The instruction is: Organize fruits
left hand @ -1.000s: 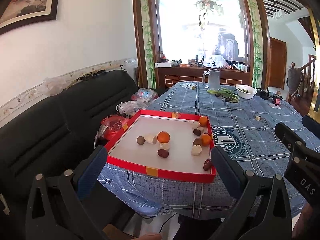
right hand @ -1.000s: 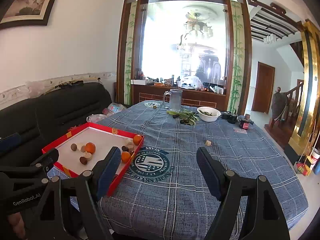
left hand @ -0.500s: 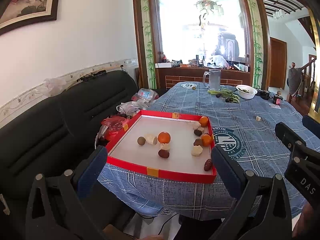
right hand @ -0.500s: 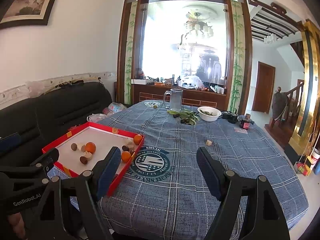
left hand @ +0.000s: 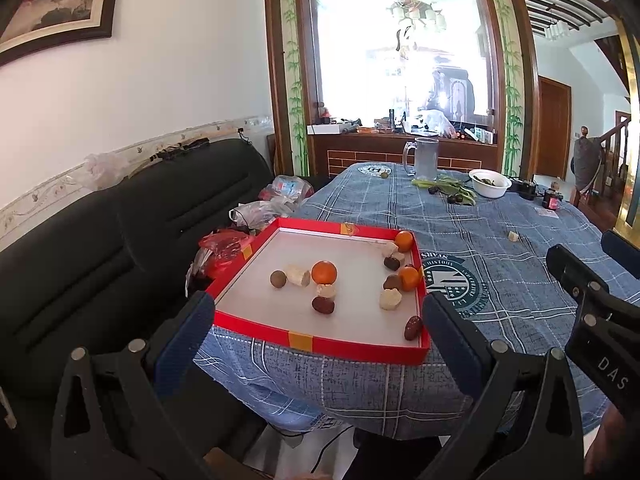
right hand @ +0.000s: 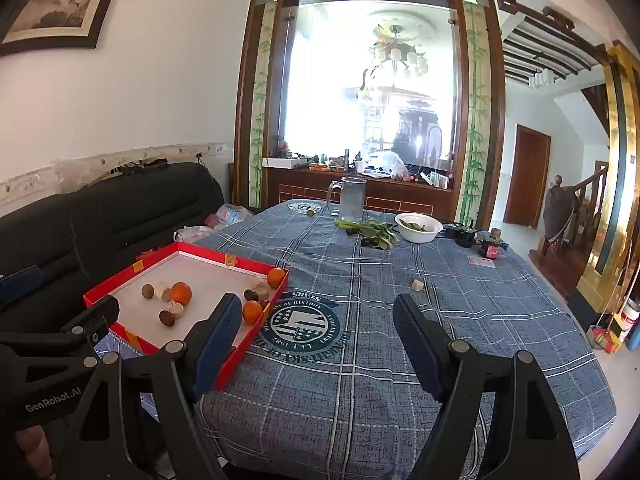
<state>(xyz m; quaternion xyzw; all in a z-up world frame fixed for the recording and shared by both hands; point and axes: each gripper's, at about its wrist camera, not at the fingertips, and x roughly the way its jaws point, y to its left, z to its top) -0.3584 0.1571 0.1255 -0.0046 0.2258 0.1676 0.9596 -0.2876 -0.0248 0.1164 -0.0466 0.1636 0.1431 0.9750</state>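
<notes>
A red-rimmed tray with a white floor sits on the near left corner of the table; it also shows in the right wrist view. In it lie three oranges, one near the middle, several dark brown fruits and pale chunks. My left gripper is open and empty, held short of the tray's near rim. My right gripper is open and empty above the blue tablecloth, right of the tray. One pale chunk lies loose on the cloth.
A blue plaid cloth covers the table. At the far end stand a glass pitcher, a white bowl, green vegetables and a small bottle. A black sofa with plastic bags runs along the left.
</notes>
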